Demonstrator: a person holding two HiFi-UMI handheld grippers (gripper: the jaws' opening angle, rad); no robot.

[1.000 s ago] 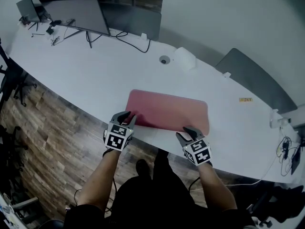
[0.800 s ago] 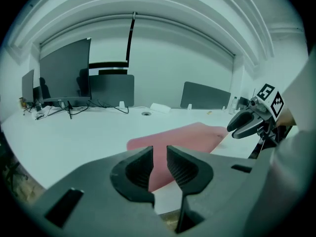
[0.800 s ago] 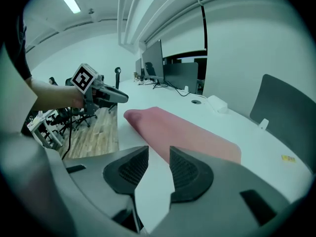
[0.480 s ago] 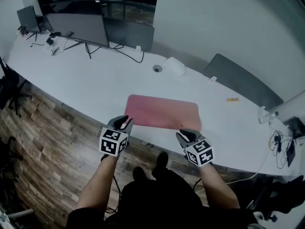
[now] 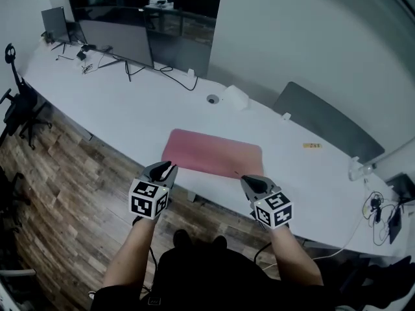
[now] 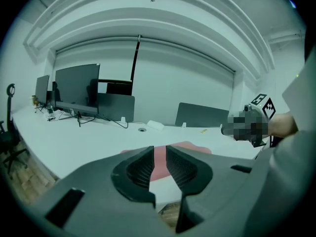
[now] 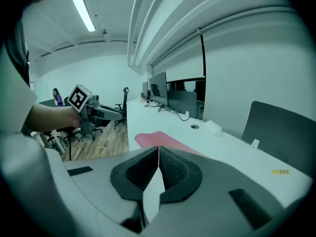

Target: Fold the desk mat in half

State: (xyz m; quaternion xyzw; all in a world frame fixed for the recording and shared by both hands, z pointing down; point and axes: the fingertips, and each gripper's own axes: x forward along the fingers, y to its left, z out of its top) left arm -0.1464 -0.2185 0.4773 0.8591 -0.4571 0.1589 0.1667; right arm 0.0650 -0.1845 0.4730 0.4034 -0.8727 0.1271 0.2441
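Two grippers are seen low in the head view, each topped with a cube of black-and-white square markers. The left gripper and right gripper are held out past the front edge of the smooth white desk, over wood-plank floor. The pink desk mat, a rounded rectangle with a matte look, is laid flat near that edge, just beyond both sets of tips and untouched. Its thickness can't really be made out from up here.

In the left gripper view, the left gripper is kept slightly apart, ribbed dark pads with nothing between them. Only bits of the mat are visible, through the gap and over the jaw.

In the right gripper view, the right gripper has just been closed, tips brought together on nothing. The mat is partly cut off behind the jaws, lying beyond them.
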